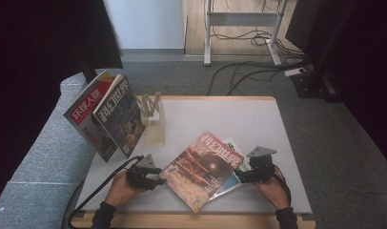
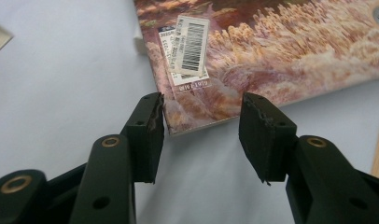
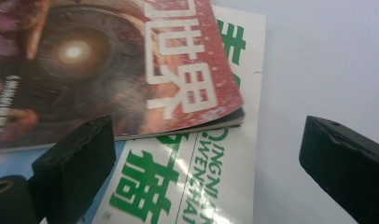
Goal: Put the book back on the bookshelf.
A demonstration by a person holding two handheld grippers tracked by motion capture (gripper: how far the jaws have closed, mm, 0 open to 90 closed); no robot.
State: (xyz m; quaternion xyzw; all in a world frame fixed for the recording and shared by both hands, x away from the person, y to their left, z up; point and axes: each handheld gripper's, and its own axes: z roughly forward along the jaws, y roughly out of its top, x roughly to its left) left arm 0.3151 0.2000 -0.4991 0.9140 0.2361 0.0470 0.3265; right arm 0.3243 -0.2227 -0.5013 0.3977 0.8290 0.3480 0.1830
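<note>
In the high view, two magazines lie stacked near the table's (image 1: 258, 119) front edge: a red magazine (image 1: 203, 169) on top of a white magazine with green lettering (image 1: 237, 164). Two more upright magazines (image 1: 108, 117) lean at the far left beside one wooden rack (image 1: 153, 121). The left hand-held gripper (image 1: 158, 177) sits at the red cover's left corner; the right hand-held gripper (image 1: 243, 175) sits at the stack's right edge.

In the left gripper view, the jaws are spread, flanking the red magazine's (image 2: 271, 60) barcoded corner without pinching it.

In the right gripper view, the jaws stand wide apart above the white magazine (image 3: 215, 186), with the red one (image 3: 108, 70) overlapping it.
</note>
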